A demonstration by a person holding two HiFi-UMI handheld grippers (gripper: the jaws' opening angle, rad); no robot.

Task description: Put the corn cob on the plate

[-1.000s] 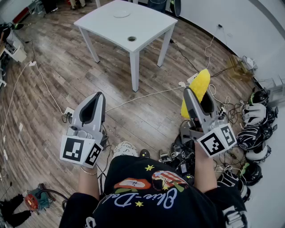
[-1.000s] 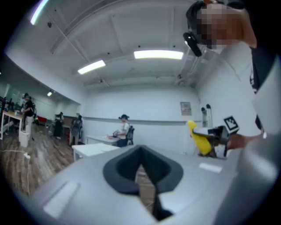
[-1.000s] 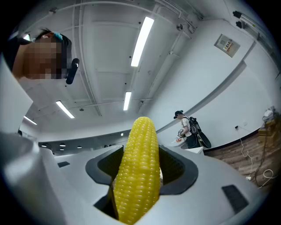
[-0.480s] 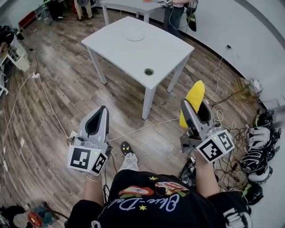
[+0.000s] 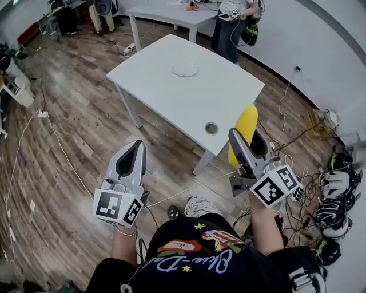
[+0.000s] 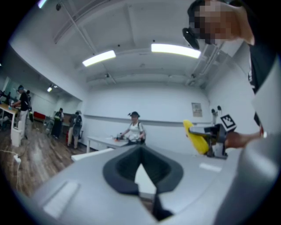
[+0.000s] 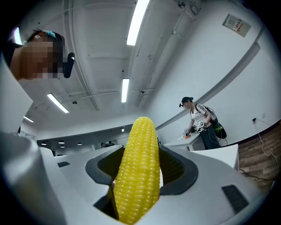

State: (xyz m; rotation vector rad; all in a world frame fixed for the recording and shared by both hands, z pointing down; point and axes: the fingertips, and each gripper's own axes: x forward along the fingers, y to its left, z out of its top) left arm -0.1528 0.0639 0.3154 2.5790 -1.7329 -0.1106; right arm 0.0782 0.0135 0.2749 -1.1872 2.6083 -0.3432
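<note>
A yellow corn cob (image 5: 244, 131) stands up from my right gripper (image 5: 245, 150), which is shut on it at the head view's right; in the right gripper view the corn cob (image 7: 138, 171) fills the space between the jaws. A small white plate (image 5: 185, 69) lies on the far part of the white table (image 5: 166, 86) ahead. My left gripper (image 5: 129, 160) is held at the left, shut with nothing in it. From the left gripper view the corn cob (image 6: 196, 137) shows off to the right.
The table has a round cable hole (image 5: 211, 127) near its close corner. A person (image 5: 231, 23) stands at a second table (image 5: 166, 10) behind. Cables and helmets (image 5: 337, 189) lie on the wooden floor at the right.
The white table and plate have come closer and lower in the head view as I walk toward them. Both grippers keep their pose, the corn still held.
</note>
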